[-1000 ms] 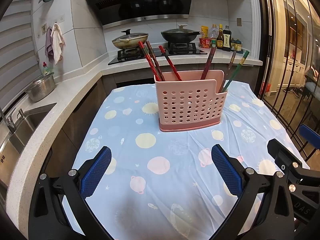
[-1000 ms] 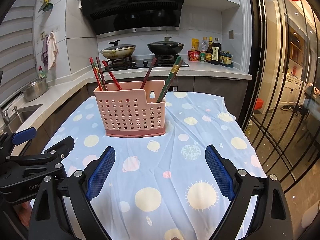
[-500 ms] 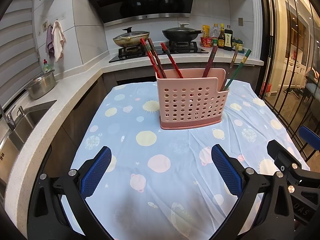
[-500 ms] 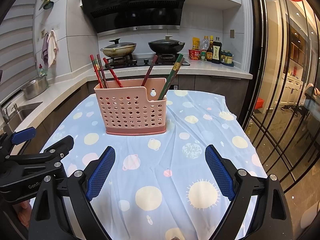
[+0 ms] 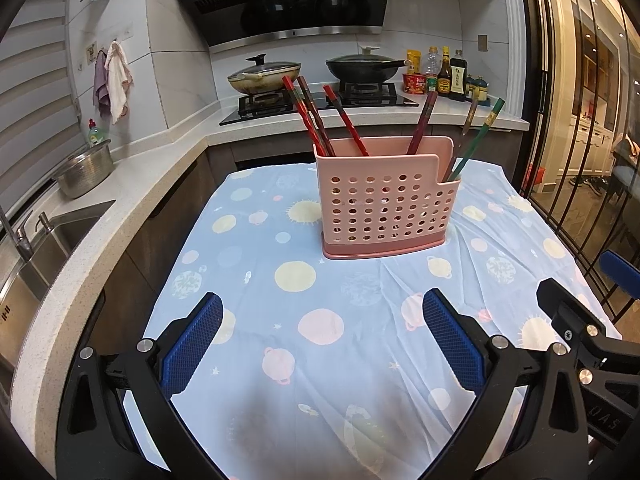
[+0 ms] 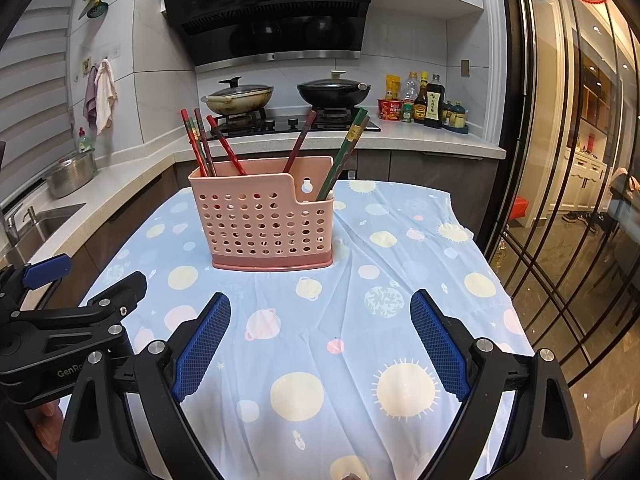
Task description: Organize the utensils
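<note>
Blue ribbed pads (image 5: pixel 191 343) on left gripper (image 5: pixel 322 340), jaws spread wide, nothing between them. Right gripper (image 6: pixel 320 340) likewise released, empty, beside left one. Both hover over tablecloth (image 5: pixel 320 320), pale blue with planet print, nearer than holder. Pink perforated utensil holder (image 5: pixel 386 206) upright mid-cloth, well apart from both grippers. Red chopsticks (image 5: pixel 308 116) lean in holder's left end, one dark red (image 5: pixel 422 122) mid-right, green pair (image 5: pixel 478 138) in low right compartment. Beyond holder: stove (image 5: pixel 320 98) with two lidded pans.
</note>
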Demonstrator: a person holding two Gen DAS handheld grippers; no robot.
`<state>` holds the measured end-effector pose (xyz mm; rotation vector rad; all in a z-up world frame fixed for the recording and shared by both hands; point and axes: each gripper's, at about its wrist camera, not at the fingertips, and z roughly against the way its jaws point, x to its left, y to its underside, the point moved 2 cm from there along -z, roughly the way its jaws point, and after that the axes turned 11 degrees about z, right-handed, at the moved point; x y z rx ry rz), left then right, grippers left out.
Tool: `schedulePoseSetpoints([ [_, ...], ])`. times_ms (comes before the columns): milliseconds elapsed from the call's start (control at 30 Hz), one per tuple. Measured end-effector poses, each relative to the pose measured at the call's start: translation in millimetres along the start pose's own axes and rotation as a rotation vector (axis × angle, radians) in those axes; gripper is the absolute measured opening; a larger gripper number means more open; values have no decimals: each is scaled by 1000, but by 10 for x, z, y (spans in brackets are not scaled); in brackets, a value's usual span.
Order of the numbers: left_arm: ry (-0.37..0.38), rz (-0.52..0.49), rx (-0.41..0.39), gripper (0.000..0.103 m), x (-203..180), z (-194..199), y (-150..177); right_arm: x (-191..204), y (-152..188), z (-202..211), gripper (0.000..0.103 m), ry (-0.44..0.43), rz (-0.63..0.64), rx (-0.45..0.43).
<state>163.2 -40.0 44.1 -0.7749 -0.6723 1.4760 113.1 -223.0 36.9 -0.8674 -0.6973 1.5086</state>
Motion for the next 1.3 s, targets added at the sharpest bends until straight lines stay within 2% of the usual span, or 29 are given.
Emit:
schedulePoseSetpoints([
  [1167,-44,23,10,96,144,-95,-17,-151,-4,-78,87,27,-13,15],
  [1200,-42,21,10,96,143,-98,-18,-155,-3,-77,88,31,-13,14],
  [1267,-40,19,10,96,138,-101,-20,-155,-3,-74,97,42,-8,6],
  [1300,-39,18,10,96,136,-103,-19,-155,-6,-73,97,47,-4,5],
])
